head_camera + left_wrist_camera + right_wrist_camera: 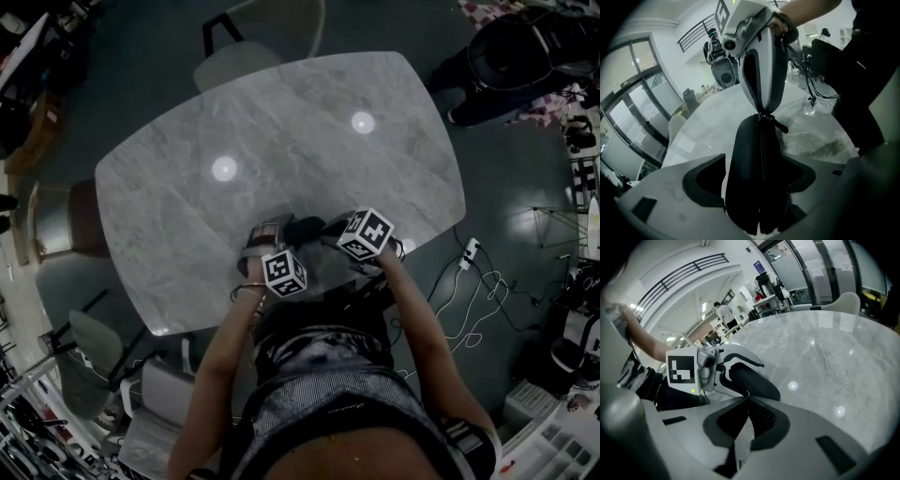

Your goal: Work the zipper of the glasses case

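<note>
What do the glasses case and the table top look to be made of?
Glasses case: matte black shell, probably fabric-covered or moulded foam; it holds a rounded shape and shows no shine. Table top: grey marble or a marble-look slab, polished; pale veining, and ceiling lights mirror in it as bright spots.

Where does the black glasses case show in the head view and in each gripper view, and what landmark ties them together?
Head view: glasses case, dark, by the table's near edge, between the left gripper and right gripper.
Left gripper view: lower centre, upright between the left gripper's jaws.
Right gripper view: left of centre, just past the right gripper's jaws, shut on its zipper pull.
Shared landmark: the grey marble table.
</note>
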